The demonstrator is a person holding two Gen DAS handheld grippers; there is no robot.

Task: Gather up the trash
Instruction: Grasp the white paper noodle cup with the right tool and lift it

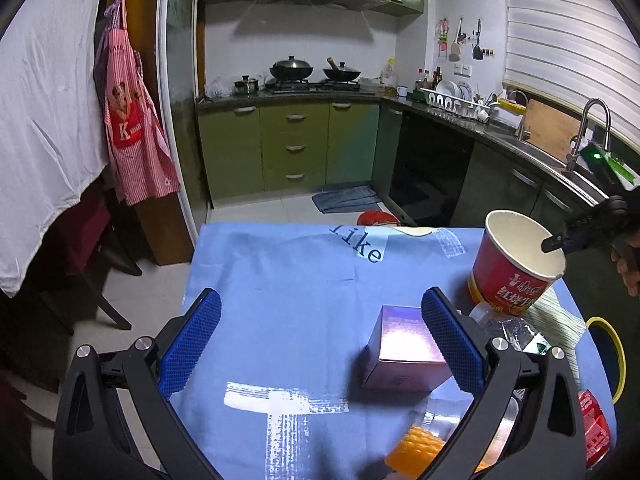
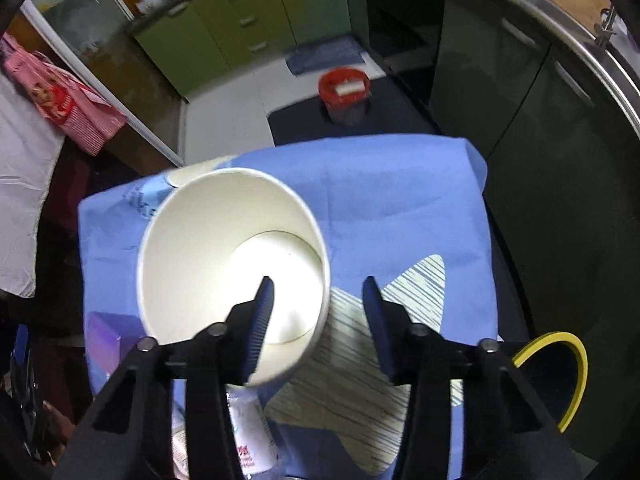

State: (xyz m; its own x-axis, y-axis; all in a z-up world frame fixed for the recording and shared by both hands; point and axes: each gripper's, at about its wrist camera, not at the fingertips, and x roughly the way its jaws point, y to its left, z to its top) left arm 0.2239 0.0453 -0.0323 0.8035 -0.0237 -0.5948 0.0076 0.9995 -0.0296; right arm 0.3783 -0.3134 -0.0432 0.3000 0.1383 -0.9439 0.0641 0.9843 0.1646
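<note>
Only right wrist shows red bin (image 2: pixel 344 87) (floor); left wrist, stove (image 1: pixel 312 86).

Right tool (image 2: pixel 318 312) straddles the paper bowl's (image 2: pixel 224 248) rim, one finger inside, above the blue-clothed counter (image 2: pixel 400 208).

Your table (image 1: pixel 280 280) wears a blue cloth printed with white patches. On it, a purple box (image 1: pixel 404 352) lies at four o'clock, a clear plastic bottle (image 1: pixel 508 328) just beyond at three, and an orange-filled bottle (image 1: pixel 420 444) at five.
</note>
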